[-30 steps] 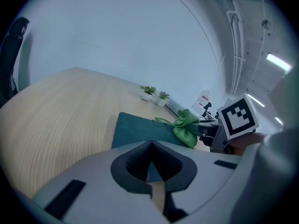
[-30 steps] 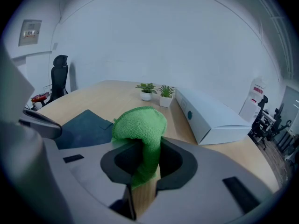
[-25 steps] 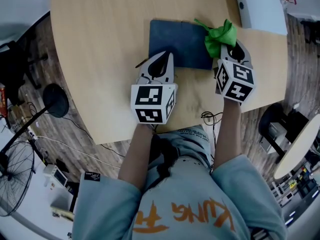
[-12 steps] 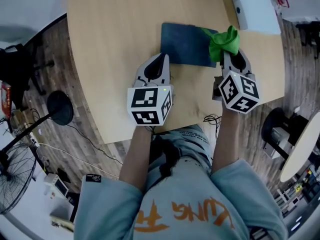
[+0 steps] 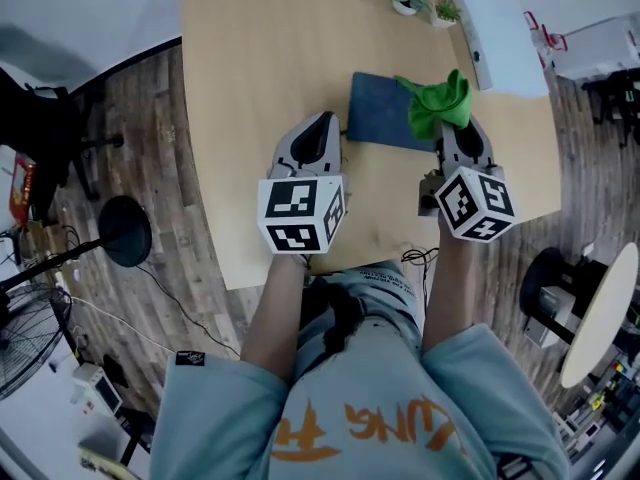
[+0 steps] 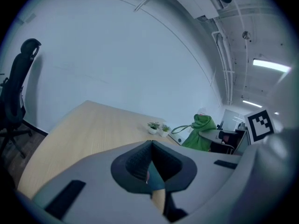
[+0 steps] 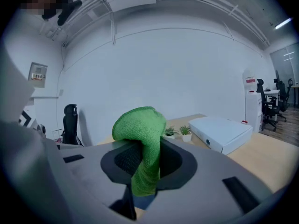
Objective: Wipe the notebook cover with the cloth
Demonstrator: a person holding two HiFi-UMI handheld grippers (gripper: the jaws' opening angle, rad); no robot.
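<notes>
Notebook (image 5: 378,120) lies flat on the table (image 5: 260,88), just right of the left gripper (image 5: 325,120), whose jaws are pressed together on nothing, while the right gripper (image 5: 455,133) clamps the green cloth (image 5: 440,103) at its right edge.

The notebook (image 5: 383,123) lay on the tabletop (image 5: 260,68), with the left gripper (image 5: 326,120) just beside its left edge and the right gripper (image 5: 453,134) at its near right corner. The cloth (image 5: 437,103), in the right gripper's jaws, sat over that corner. Behind the notebook stood two small potted plants (image 5: 424,4), with a flat box (image 5: 496,34) to their right
</notes>
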